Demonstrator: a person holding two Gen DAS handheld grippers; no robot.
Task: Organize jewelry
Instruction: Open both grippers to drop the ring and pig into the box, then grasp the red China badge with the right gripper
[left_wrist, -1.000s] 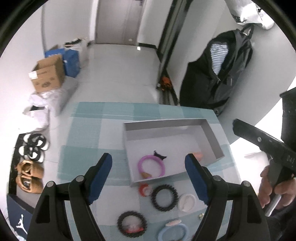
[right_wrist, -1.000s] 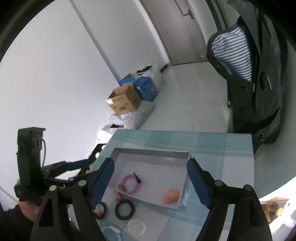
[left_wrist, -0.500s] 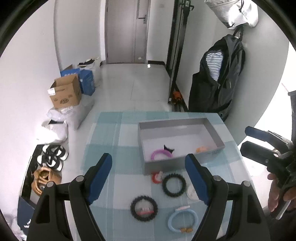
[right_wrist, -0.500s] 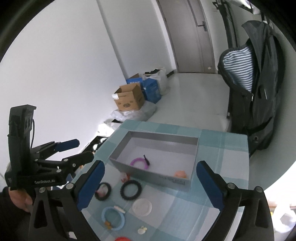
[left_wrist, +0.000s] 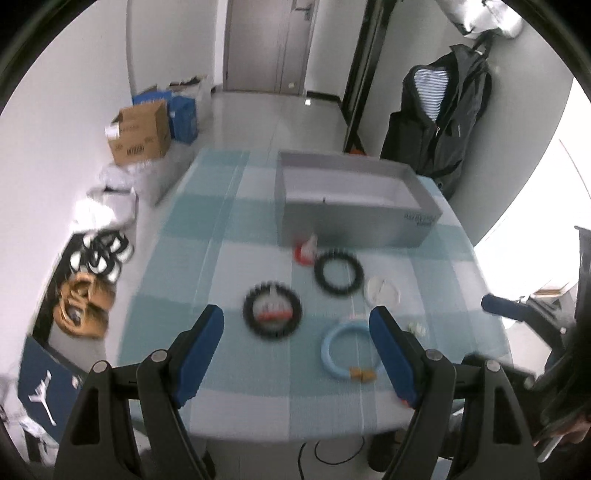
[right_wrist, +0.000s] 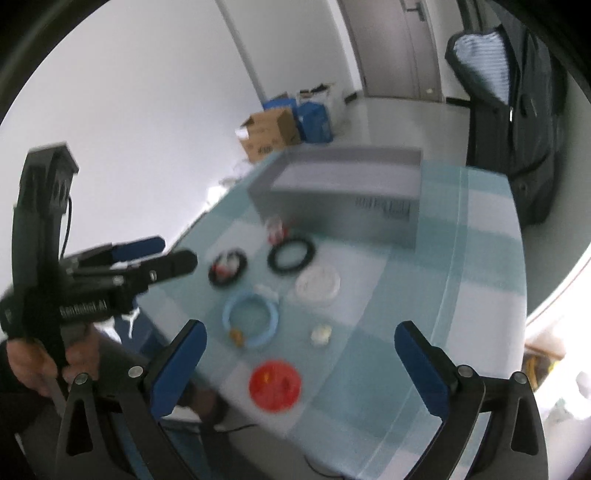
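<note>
A grey open box (left_wrist: 354, 206) stands at the far side of the checked table; it also shows in the right wrist view (right_wrist: 343, 192). In front of it lie two black beaded bracelets (left_wrist: 338, 272) (left_wrist: 272, 309), a light blue ring bracelet (left_wrist: 349, 349), a white round piece (left_wrist: 382, 290), a small red item (left_wrist: 304, 253) and a small white bead (left_wrist: 417, 327). A red disc (right_wrist: 275, 384) lies near the front edge. My left gripper (left_wrist: 297, 352) is open and empty above the near table edge. My right gripper (right_wrist: 299, 358) is open and empty over the red disc.
The table (left_wrist: 192, 229) has a teal-and-white checked cloth. Cardboard boxes (left_wrist: 140, 134) and shoes (left_wrist: 85, 306) sit on the floor to the left. A dark jacket (left_wrist: 439, 118) hangs at the right wall. A door is at the back.
Both grippers have pulled back and away from the box toward the near table edge. The box inside is now hidden behind its front wall. Both stay open and empty.
</note>
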